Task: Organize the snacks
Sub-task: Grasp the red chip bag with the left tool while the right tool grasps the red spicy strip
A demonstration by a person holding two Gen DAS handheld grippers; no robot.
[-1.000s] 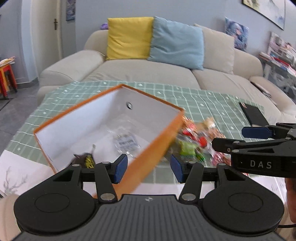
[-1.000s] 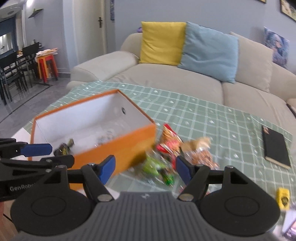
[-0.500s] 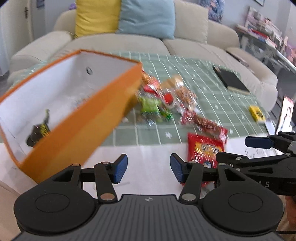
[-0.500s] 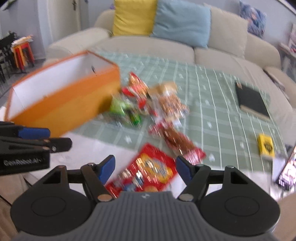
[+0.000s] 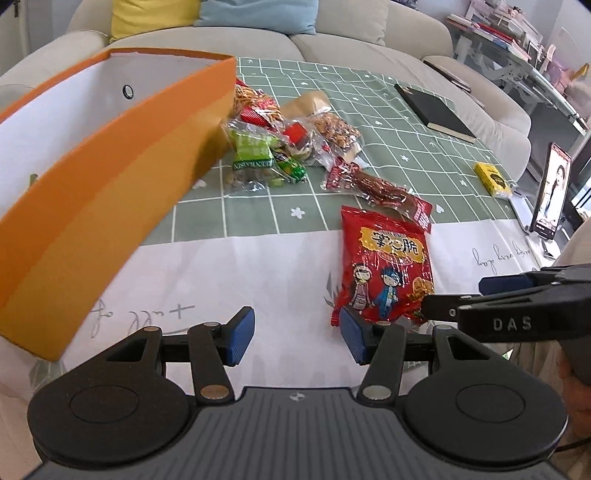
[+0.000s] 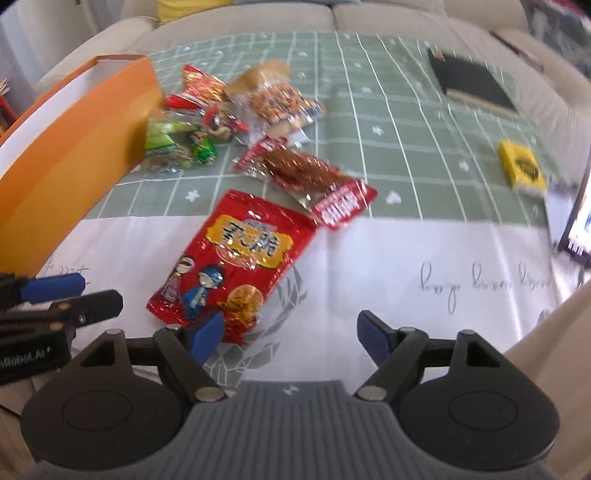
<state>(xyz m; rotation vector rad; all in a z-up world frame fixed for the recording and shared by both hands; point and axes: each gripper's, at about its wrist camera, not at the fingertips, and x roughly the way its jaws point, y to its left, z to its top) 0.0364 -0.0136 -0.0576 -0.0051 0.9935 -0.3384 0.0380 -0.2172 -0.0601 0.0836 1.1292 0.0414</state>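
Observation:
An open orange box [image 5: 110, 155] with a white inside stands at the left of the table; it also shows in the right wrist view [image 6: 74, 136]. A red snack bag [image 5: 388, 262] lies flat near the front edge, also in the right wrist view [image 6: 232, 258]. Behind it lie a red jerky pack [image 5: 380, 188] and a heap of green, red and brown snack packs [image 5: 280, 136]. My left gripper [image 5: 297, 334] is open and empty, just left of the red bag. My right gripper [image 6: 290, 334] is open and empty, its left fingertip over the bag's near corner.
A black notebook [image 5: 434, 112] lies at the far right of the green checked tablecloth [image 5: 369, 92]. A small yellow box [image 5: 493, 179] and an upright phone [image 5: 552, 194] stand at the right edge. A beige sofa [image 5: 332, 33] is behind the table.
Both grippers have swung from the orange box to the right and down towards the red snack bag at the front edge. Both stayed open and empty.

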